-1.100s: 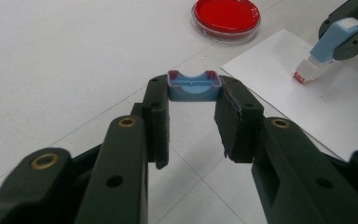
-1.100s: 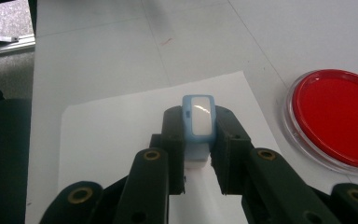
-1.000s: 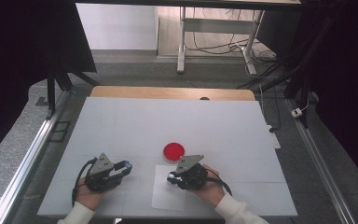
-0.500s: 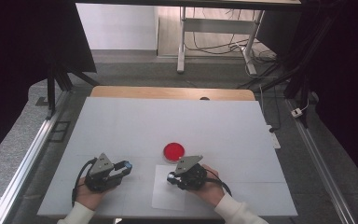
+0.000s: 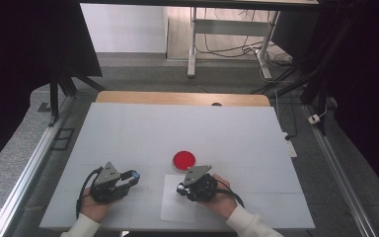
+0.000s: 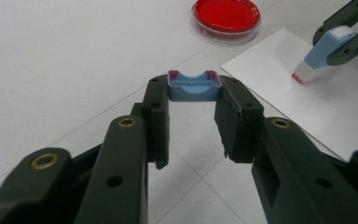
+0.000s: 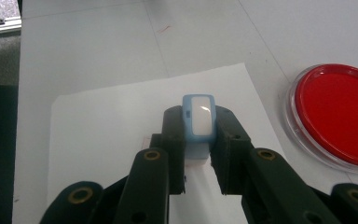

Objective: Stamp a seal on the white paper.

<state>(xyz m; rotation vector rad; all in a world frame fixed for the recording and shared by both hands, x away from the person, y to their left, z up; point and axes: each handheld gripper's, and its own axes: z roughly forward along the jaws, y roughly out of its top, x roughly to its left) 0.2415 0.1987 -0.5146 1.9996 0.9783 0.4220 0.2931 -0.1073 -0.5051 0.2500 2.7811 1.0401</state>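
Gripping small blue cap (image 6: 194,86) at jaw tips: left gripper (image 6: 194,100), jaws part-open, cap spanning gap between them, hollow side up. Right gripper (image 7: 199,140) clamped narrow on blue-and-white stamp (image 7: 198,122), stamp upright between tips, lower end touching white paper sheet (image 7: 107,126). Red ink pad dish (image 7: 335,114) right of right jaws, just off sheet edge. From left jaws: dish ahead, stamp ahead-right, faint mark on sheet below stamp. White table (image 5: 177,128) beneath all.
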